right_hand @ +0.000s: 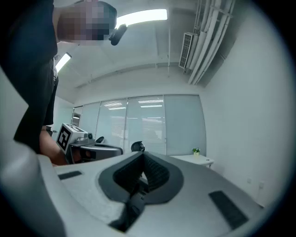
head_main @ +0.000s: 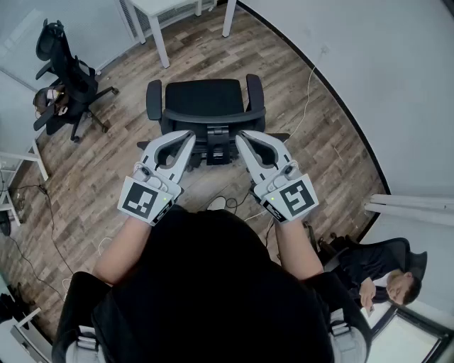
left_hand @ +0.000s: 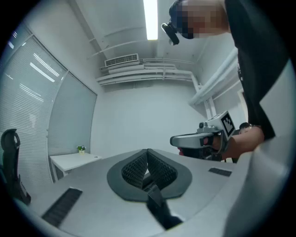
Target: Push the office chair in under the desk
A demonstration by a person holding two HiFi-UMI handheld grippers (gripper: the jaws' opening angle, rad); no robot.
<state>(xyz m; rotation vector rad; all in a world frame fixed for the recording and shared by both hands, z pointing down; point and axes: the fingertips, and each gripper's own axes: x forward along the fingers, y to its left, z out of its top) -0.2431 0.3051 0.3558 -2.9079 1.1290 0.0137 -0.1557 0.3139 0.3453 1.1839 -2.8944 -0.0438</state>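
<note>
- At the left tool (head_main: 189, 136): pressed fully together, pinching nothing, held level and aimed forward.
- At the right tool (head_main: 241, 136): likewise closed on itself and empty, level, alongside the other.
- Just beyond both tips: the backrest (head_main: 213, 117) of the office chair (head_main: 204, 96); contact or not, impossible to tell.
- Standing on the wood floor (head_main: 106, 163), seat turned toward the white worktop (head_main: 157, 8) at the top of the head view, well short of it and not yet under.
- Probably fairly heavy yet easy to roll; stiff frame, backrest likely giving a little, seat apt to swivel.
- Better pushed than gripped: closed tips against the backrest's top edge, one either side of centre.
- Worth watching the armrests (head_main: 154, 99) against the worktop's edge and legs.
</note>
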